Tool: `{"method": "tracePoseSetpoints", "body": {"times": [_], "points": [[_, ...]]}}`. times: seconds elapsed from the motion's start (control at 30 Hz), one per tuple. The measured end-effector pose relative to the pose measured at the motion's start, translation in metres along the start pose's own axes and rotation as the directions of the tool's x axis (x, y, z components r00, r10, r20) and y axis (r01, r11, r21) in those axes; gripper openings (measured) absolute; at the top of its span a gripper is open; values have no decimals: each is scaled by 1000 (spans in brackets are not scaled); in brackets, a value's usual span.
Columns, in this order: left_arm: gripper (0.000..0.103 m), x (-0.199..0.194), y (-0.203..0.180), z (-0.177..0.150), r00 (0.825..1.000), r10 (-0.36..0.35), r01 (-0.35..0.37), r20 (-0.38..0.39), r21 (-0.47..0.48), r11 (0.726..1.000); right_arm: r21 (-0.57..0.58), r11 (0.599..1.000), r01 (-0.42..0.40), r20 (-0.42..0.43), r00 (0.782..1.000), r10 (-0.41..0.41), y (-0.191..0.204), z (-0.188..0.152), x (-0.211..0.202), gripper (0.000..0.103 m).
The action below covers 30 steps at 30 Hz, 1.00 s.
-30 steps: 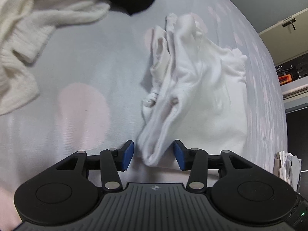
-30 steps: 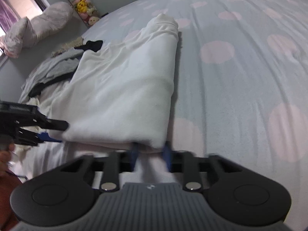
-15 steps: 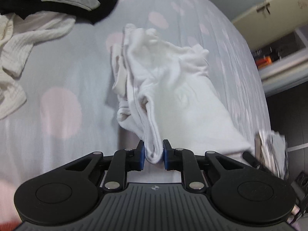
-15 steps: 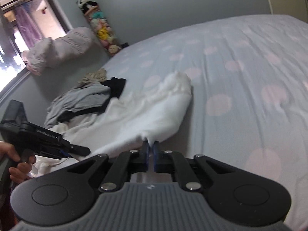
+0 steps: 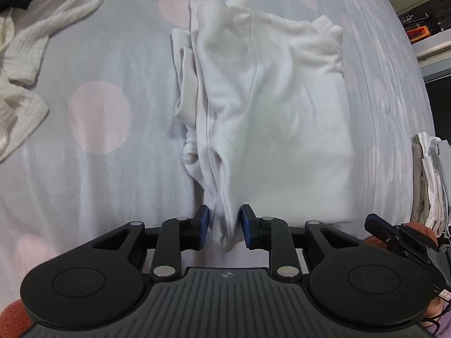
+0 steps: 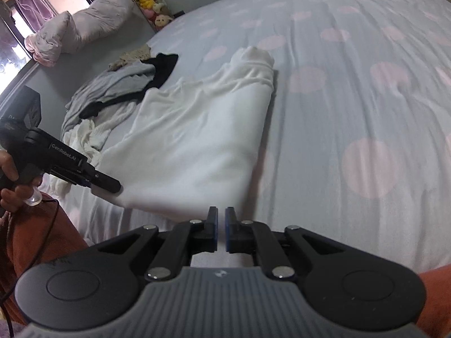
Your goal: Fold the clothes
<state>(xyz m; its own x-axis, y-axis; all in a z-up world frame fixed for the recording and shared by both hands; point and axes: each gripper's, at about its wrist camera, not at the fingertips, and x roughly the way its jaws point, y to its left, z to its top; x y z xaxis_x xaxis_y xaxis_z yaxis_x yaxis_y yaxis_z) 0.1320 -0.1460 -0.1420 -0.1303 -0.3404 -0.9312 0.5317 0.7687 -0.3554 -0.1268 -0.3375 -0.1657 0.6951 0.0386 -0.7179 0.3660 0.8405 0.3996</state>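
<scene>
The dotted bedsheet (image 6: pixel 352 90) carries the folded white garment (image 5: pixel 282 118) at its centre, beside a loose clothes pile (image 6: pixel 118 84). The left gripper (image 5: pixel 224 225) jaws are opening with a garment edge between them. The right gripper (image 6: pixel 221 232) jaws are opening, a narrow gap between them, nothing inside.
</scene>
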Motion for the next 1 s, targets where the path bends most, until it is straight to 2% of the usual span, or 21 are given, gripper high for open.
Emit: {"method": "tracePoseSetpoints", "body": {"times": [0.1,0.17,0.23,0.33,0.47,0.53,0.67,0.7,0.73,0.77,0.8,0.9,1.0], "points": [[41,-16,0,1,999,-17,16,48,9,1000,6,1000,0,23,1000,0,-4,-2,-8,15],[42,-28,0,7,994,-30,28,108,21,999,20,1000,-3,34,999,2,-7,-1,-10,25],[42,-38,-1,16,983,-37,31,181,35,999,24,1000,-1,43,999,-1,-8,2,-8,28],[42,-43,-4,32,954,-29,15,299,49,999,21,1000,-5,60,998,4,-7,7,-7,28],[42,-34,-8,56,905,-22,-6,426,66,998,16,1000,-1,82,997,-1,-8,13,-5,29],[42,-22,-6,70,899,-23,-6,437,64,998,20,1000,-3,85,996,1,-9,16,-2,30],[41,6,3,95,903,7,-21,430,28,999,27,1000,6,75,997,-8,-11,22,7,38],[35,14,9,97,906,7,-15,424,14,1000,31,999,8,69,998,-10,-11,24,10,38],[24,21,14,100,908,-5,5,418,0,1000,36,999,10,65,998,-12,-13,26,13,38],[5,27,19,102,908,-19,26,419,-9,1000,40,999,15,67,998,-18,-14,28,15,38],[5,31,21,102,904,-18,29,427,-19,999,44,999,23,76,997,-27,-15,32,17,38],[4,37,22,105,895,26,-25,446,-8,1000,45,997,66,114,991,-70,-19,45,26,38],[4,42,19,112,899,60,-77,433,21,997,57,995,86,119,989,-92,-28,64,43,38]]}}
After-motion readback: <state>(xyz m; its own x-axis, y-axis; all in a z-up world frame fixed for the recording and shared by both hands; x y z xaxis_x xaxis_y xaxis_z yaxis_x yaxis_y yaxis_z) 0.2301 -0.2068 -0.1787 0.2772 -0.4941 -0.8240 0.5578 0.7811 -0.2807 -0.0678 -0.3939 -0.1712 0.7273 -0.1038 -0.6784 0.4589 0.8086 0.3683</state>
